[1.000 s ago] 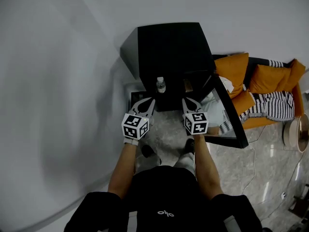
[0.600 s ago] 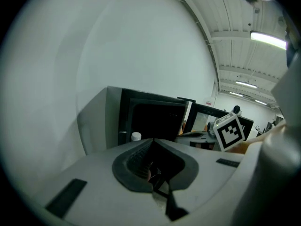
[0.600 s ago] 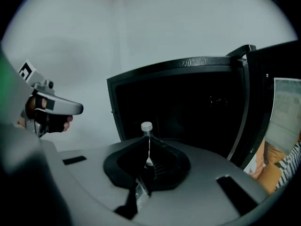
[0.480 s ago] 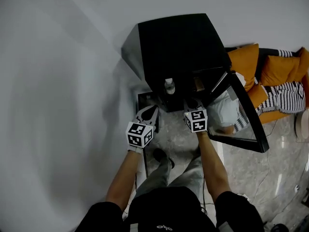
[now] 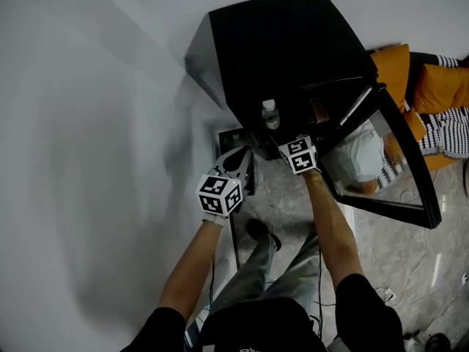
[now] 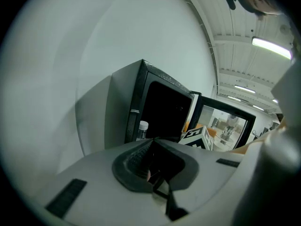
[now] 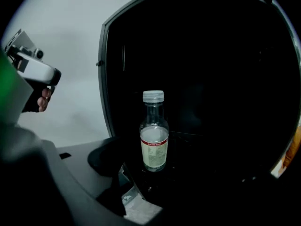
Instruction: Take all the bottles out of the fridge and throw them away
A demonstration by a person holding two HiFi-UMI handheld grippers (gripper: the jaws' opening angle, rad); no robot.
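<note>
**A:** Bottle [image 7: 154, 131], where is it?
**B:** Upright at the front edge of the fridge [image 5: 286, 50] shelf, left side. The right tool [image 5: 292, 139] has just been opening. It's released, nothing between its pads, and probably aimed to straddle the bottle.
**A:** Left tool [image 6: 153, 142]?
**B:** Clenched, empty, outside the fridge.

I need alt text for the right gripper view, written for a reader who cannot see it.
A small clear bottle with a white cap and a red-banded label stands upright inside the dark, open fridge. The right gripper faces it; its jaws have just been opening and stand apart, with the bottle ahead of them and not gripped.
</note>
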